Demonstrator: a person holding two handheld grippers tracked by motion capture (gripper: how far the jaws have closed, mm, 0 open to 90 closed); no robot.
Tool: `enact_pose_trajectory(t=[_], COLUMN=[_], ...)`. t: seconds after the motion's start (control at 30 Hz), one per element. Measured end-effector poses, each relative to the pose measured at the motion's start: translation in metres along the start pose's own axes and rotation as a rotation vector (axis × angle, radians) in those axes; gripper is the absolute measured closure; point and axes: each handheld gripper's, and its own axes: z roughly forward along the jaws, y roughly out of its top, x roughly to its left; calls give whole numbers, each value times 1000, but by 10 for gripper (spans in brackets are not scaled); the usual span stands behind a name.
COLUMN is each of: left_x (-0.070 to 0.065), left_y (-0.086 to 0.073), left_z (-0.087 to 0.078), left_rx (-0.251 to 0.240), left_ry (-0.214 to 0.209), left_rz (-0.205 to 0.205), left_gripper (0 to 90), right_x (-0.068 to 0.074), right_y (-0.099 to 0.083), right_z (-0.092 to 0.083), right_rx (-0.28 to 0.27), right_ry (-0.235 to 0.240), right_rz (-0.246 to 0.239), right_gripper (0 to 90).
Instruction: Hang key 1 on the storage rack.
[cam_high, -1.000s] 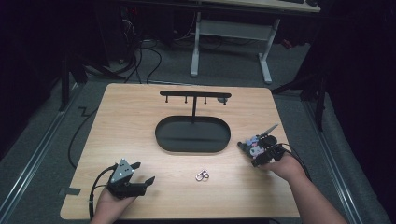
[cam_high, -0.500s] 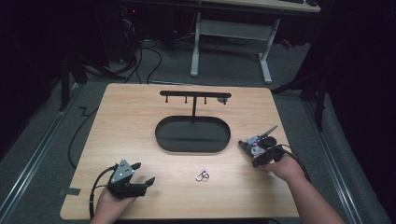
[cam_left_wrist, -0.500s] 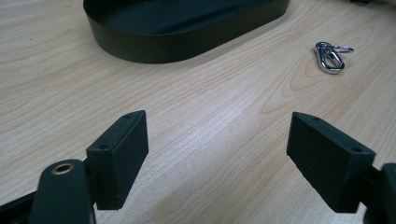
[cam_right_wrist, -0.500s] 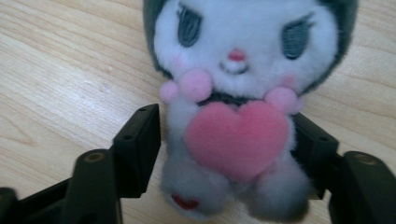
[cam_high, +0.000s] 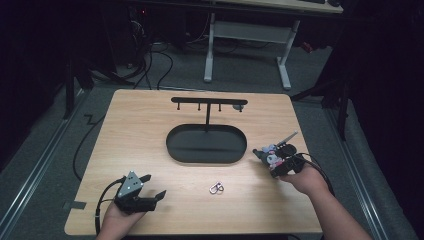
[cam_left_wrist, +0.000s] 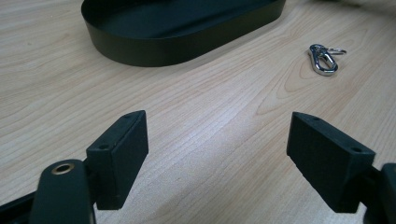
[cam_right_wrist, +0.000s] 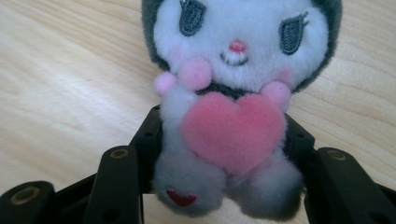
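The right gripper (cam_high: 267, 156) holds a small plush toy (cam_high: 268, 155) just beside the right end of the black oval tray (cam_high: 206, 156), seen from the high view; its jaws have just been closing and the toy sits between them. The left gripper (cam_high: 151, 187) rests well to the lower left of the tray, near the table's front edge, with its jaws spread wide and nothing between them. A silver clasp (cam_high: 216, 188) lies on the wooden table (cam_high: 140, 125) just in front of the tray, between the two grippers. A black hook stand (cam_high: 207, 105) rises from the tray's far side.

In the left gripper view, the two black jaws stand far apart over bare wood. The tray (cam_left_wrist: 154, 46) lies ahead of them, and the clasp (cam_left_wrist: 323, 59) lies to the right of the tray, apart from it.

In the right gripper view, the jaws press against both sides of the toy's (cam_right_wrist: 233, 116) body. The toy is white and grey with a pink heart on its chest, upright and facing the camera, above the wood.
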Motion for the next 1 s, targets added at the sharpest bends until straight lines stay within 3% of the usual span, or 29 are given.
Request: enact_pose_trajectory(t=[0.3, 0.37, 0.43, 0.77, 1.0], left_x=[0, 1, 2, 0, 0], left_y=[-1, -1, -1, 0, 2], left_z=[-2, -3, -3, 1, 5], left_rx=[-9, -12, -16, -8, -14], left_ry=[9, 10, 12, 2, -8], left_rz=[-2, -5, -7, -9, -21], left_gripper=[209, 208, 208, 208, 214], right_x=[18, 21, 22, 31, 33], right_y=[0, 0, 0, 8, 11], right_z=[-20, -23, -25, -40, -44], right_rx=[-10, -4, -8, -15, -24], right_ry=[45, 51, 53, 63, 81], right_rz=[-25, -6, -30, -62, -64], right_gripper=[481, 481, 481, 487, 488])
